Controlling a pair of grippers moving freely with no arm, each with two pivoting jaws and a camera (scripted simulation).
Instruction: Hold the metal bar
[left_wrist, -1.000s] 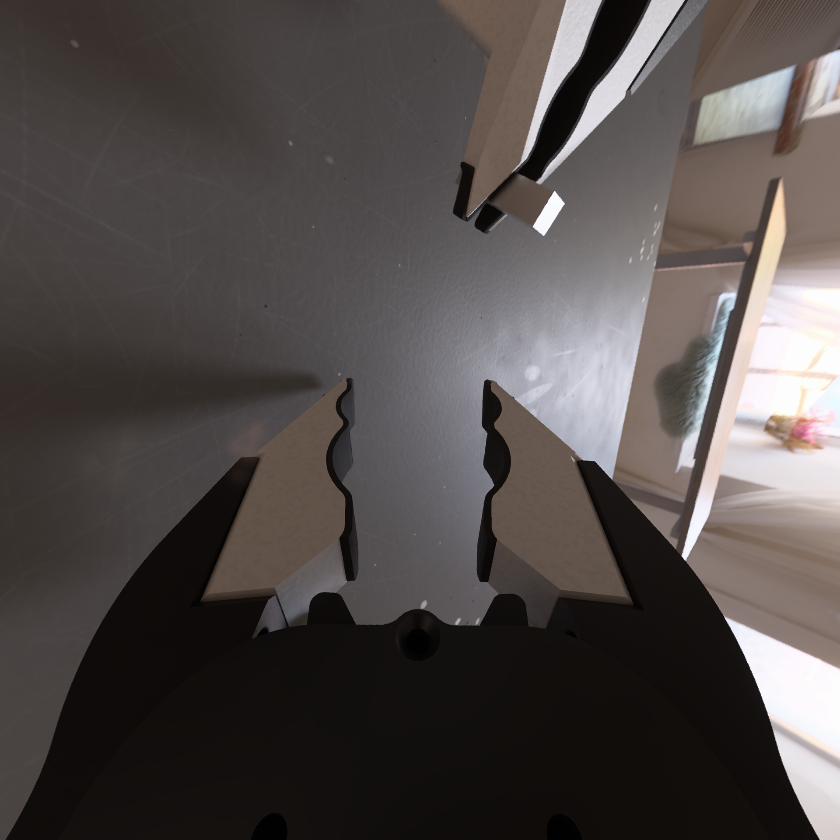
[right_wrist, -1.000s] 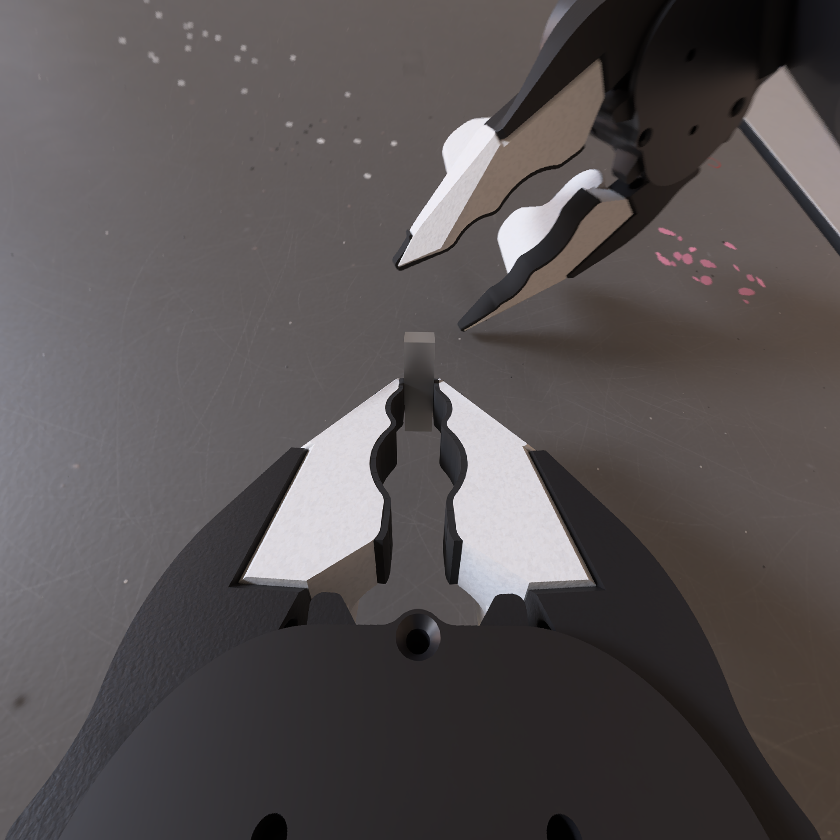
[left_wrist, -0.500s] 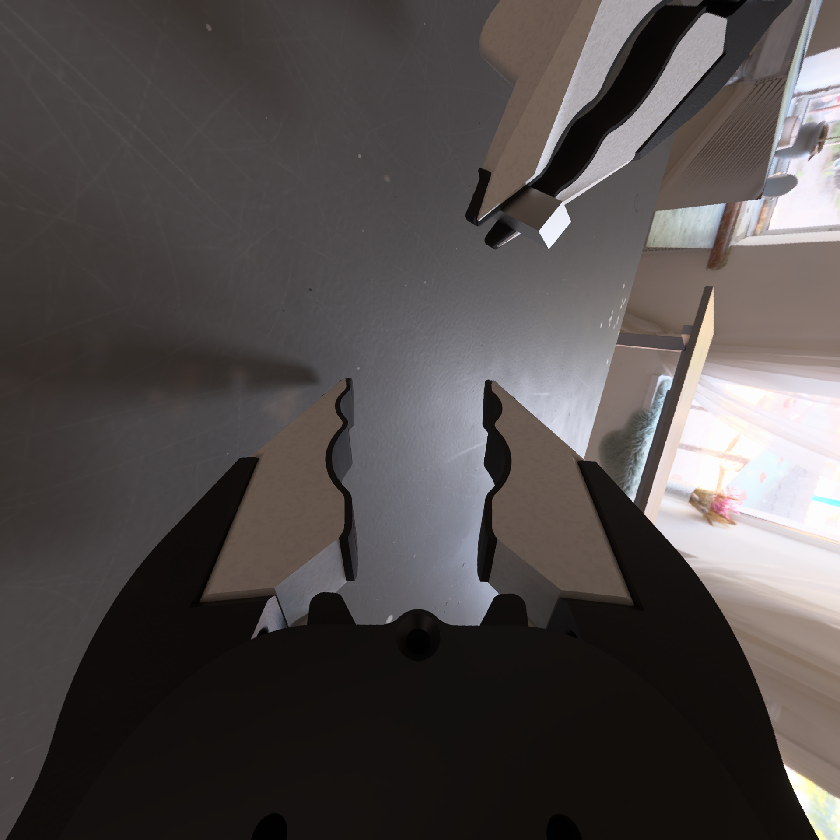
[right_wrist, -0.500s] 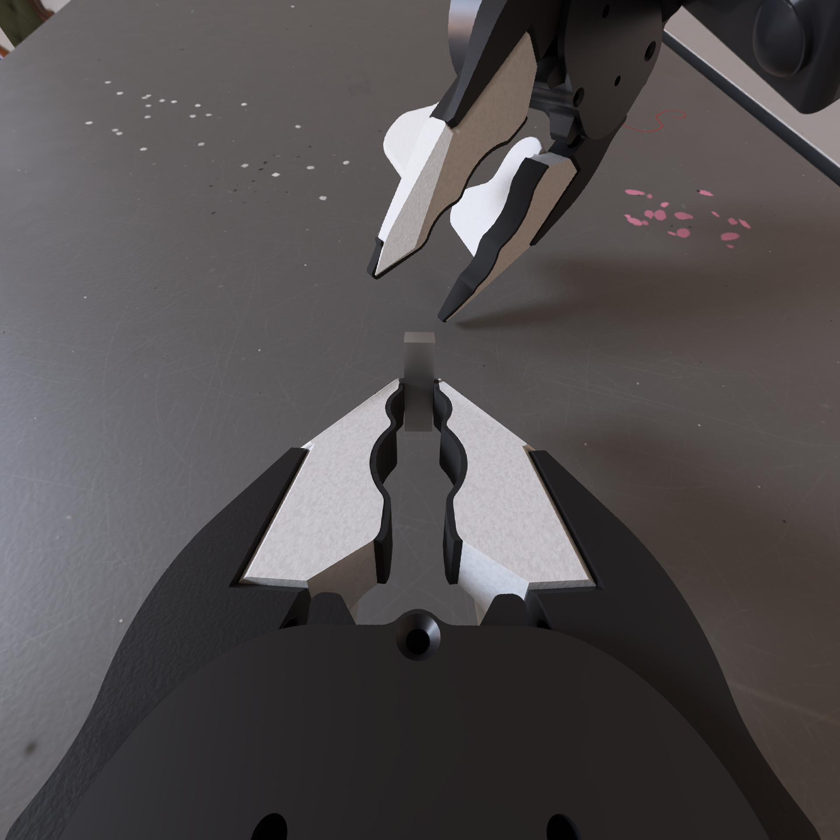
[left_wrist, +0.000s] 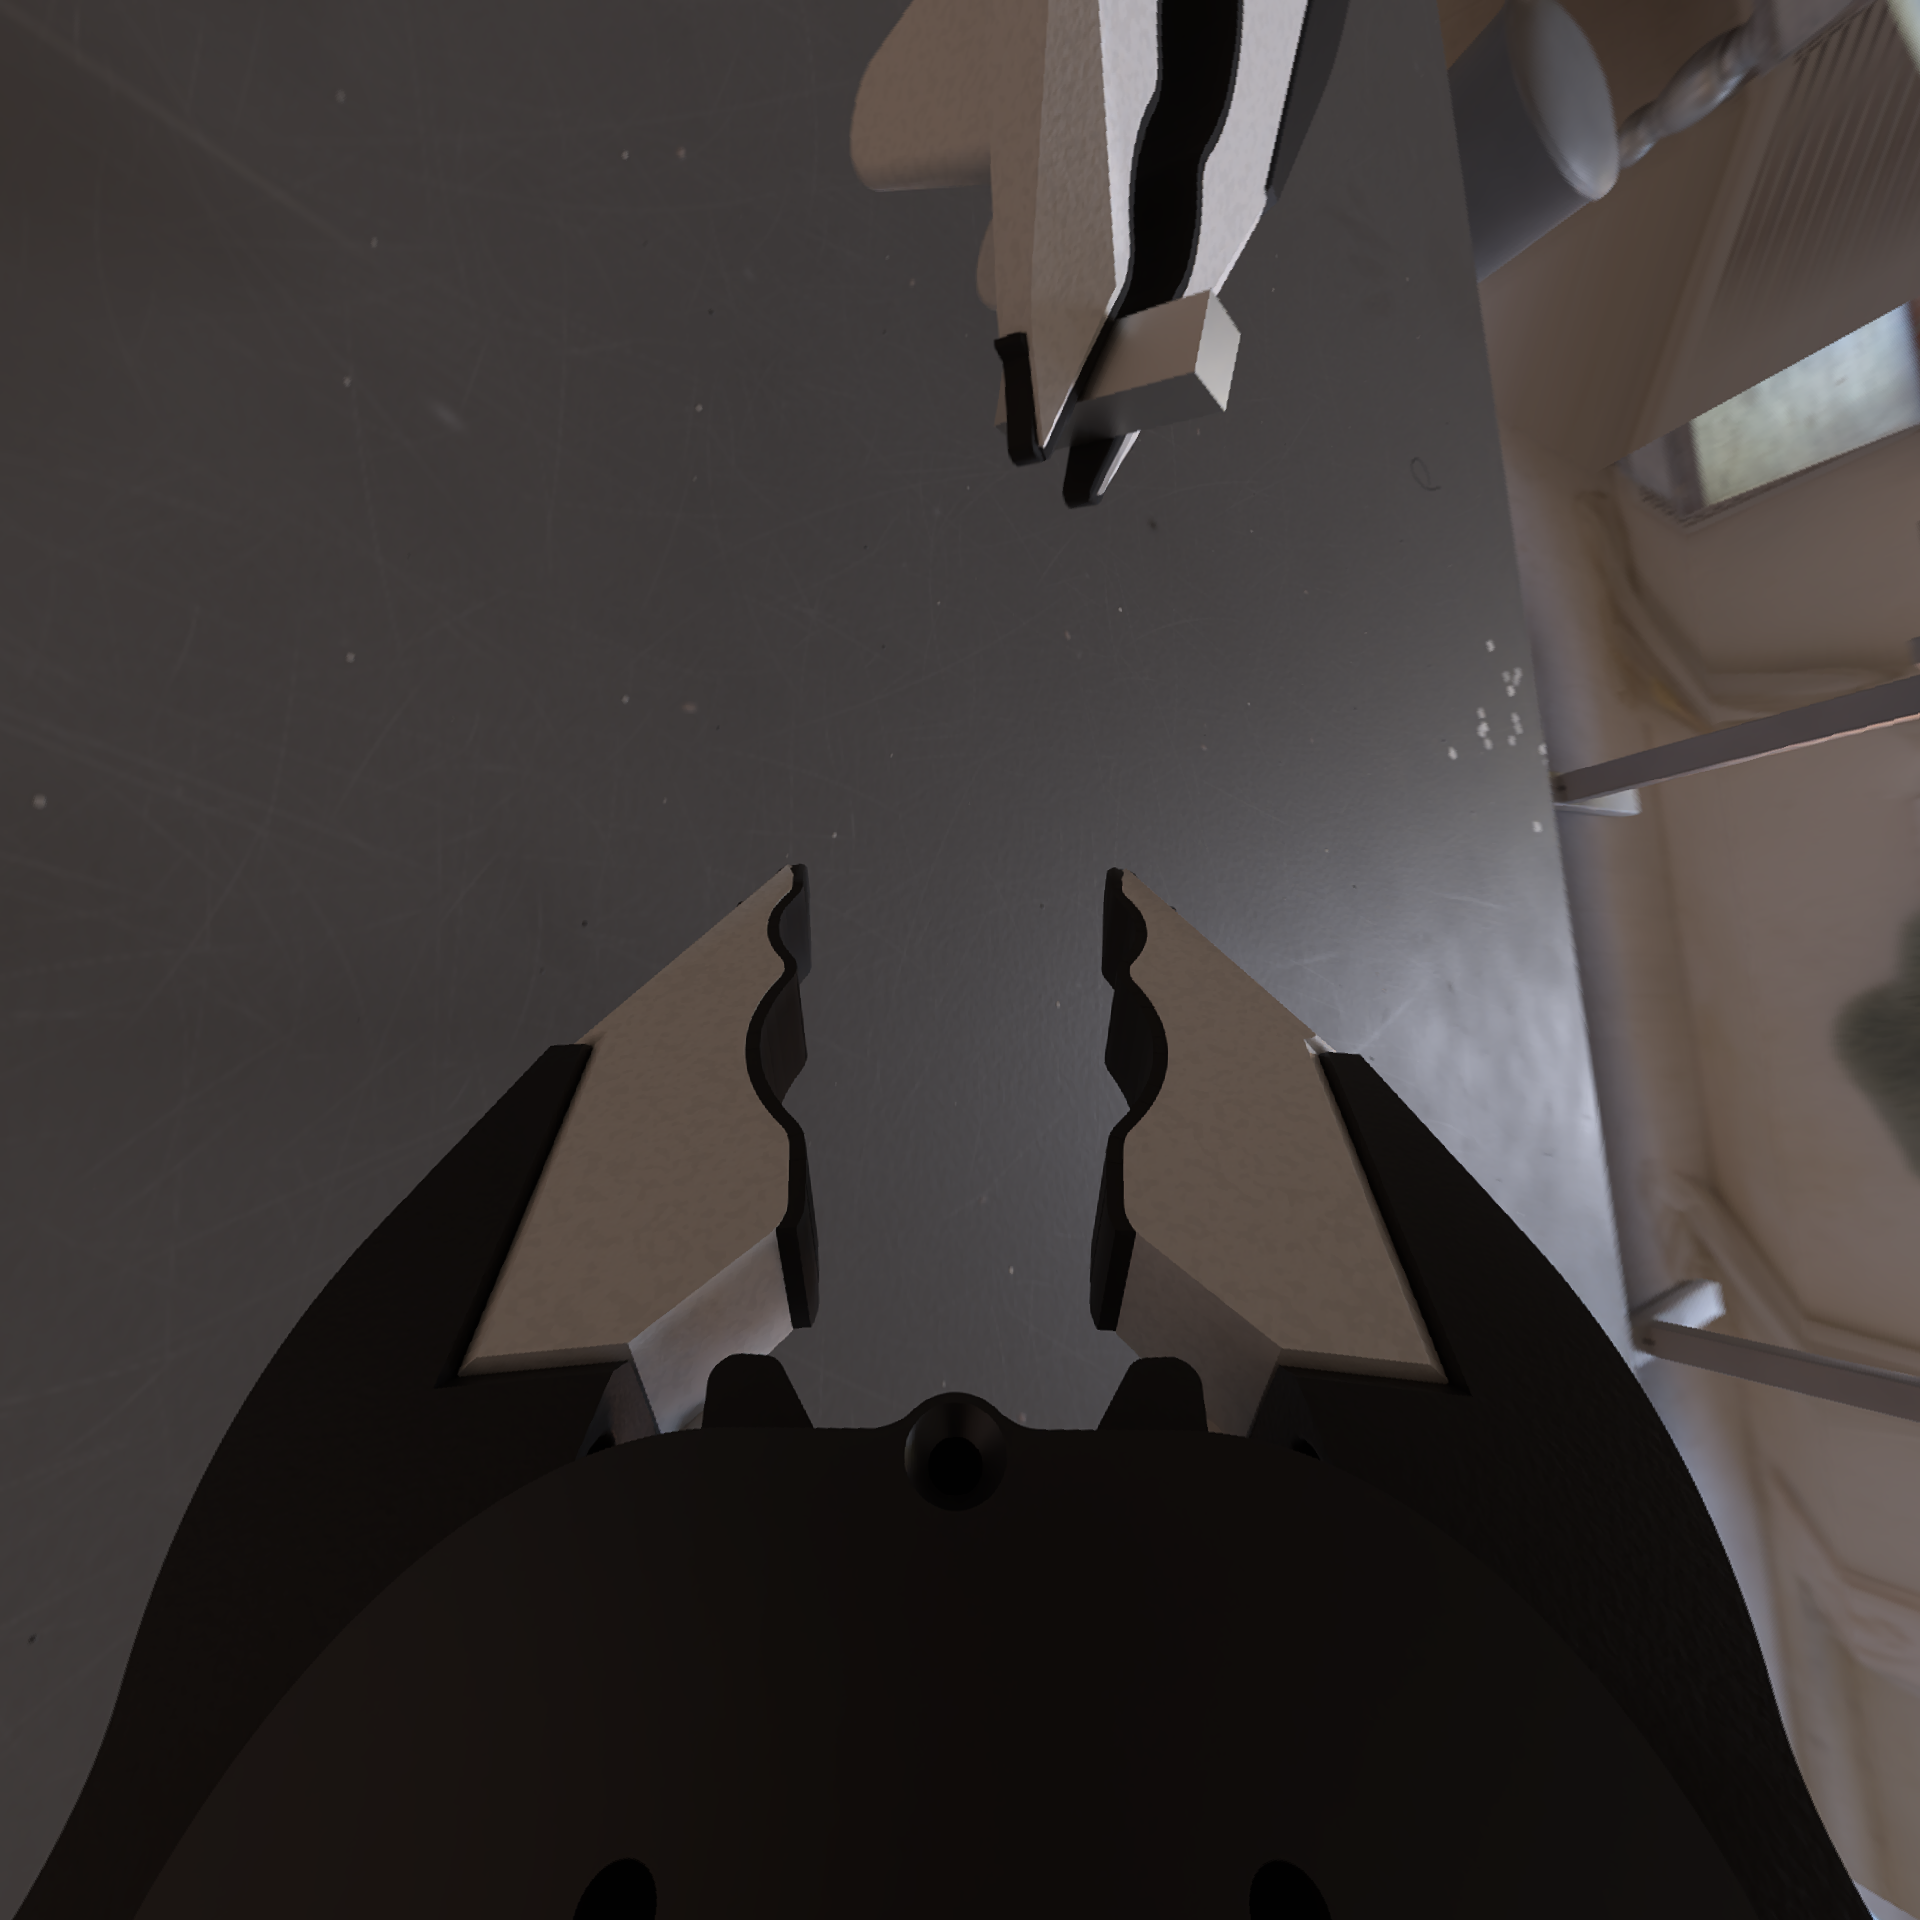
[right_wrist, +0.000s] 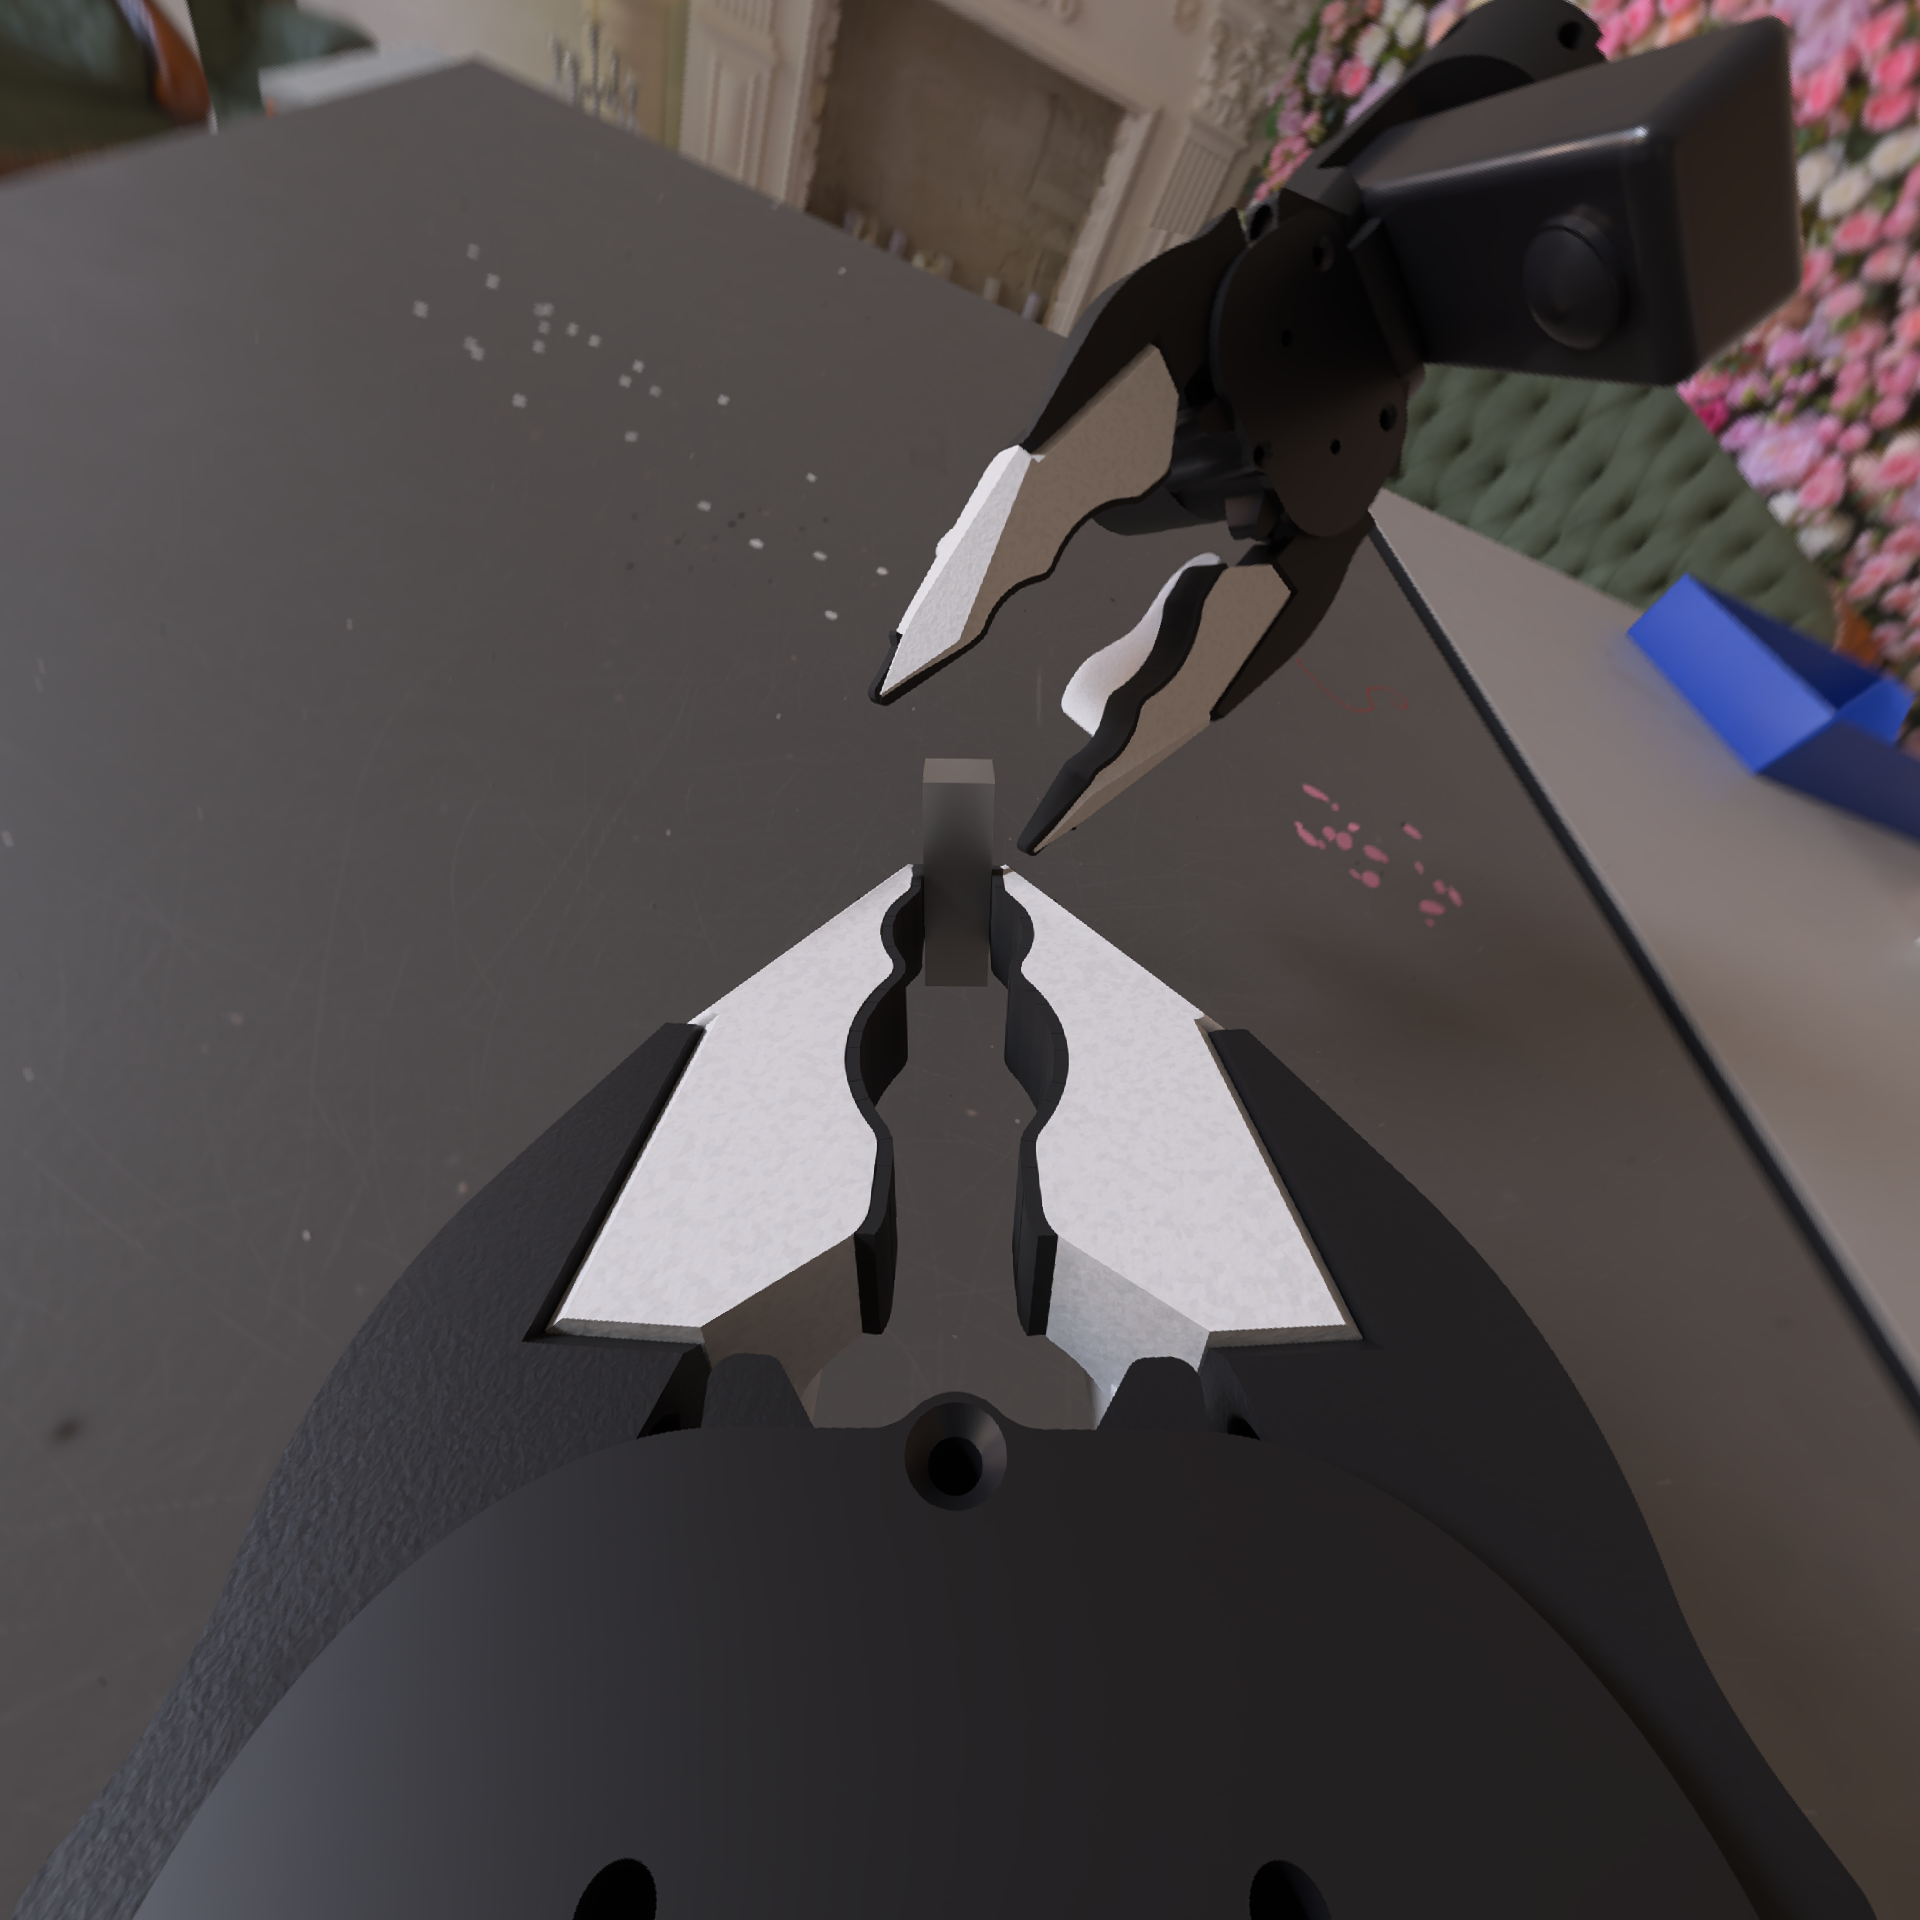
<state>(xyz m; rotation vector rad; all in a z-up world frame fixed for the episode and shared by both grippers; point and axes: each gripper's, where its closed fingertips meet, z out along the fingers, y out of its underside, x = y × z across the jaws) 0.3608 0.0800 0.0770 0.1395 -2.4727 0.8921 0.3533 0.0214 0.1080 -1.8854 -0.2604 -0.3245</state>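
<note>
A short grey metal bar (right_wrist: 958, 862) is clamped between the tips of my right gripper (right_wrist: 958, 878) and sticks out forward, held above the dark table (right_wrist: 416, 727). In the left wrist view the bar (left_wrist: 1164, 364) juts out of the right gripper (left_wrist: 1060, 457) at the top. My left gripper (left_wrist: 954, 883) is open and empty, and hangs in the air. In the right wrist view the left gripper (right_wrist: 956, 758) sits just beyond the bar's free end, with one fingertip (right_wrist: 1049, 821) close beside the bar.
A blue open box (right_wrist: 1787, 696) lies on a lighter grey surface at the right. The table's edge (left_wrist: 1538, 727) runs down the right of the left wrist view, with furniture beyond. Pink specks (right_wrist: 1371, 852) and white specks (right_wrist: 582, 353) mark the tabletop.
The left gripper has drawn closer to the bar's free end and turned, still open. The right gripper keeps its hold on the bar and has tilted, showing the room.
</note>
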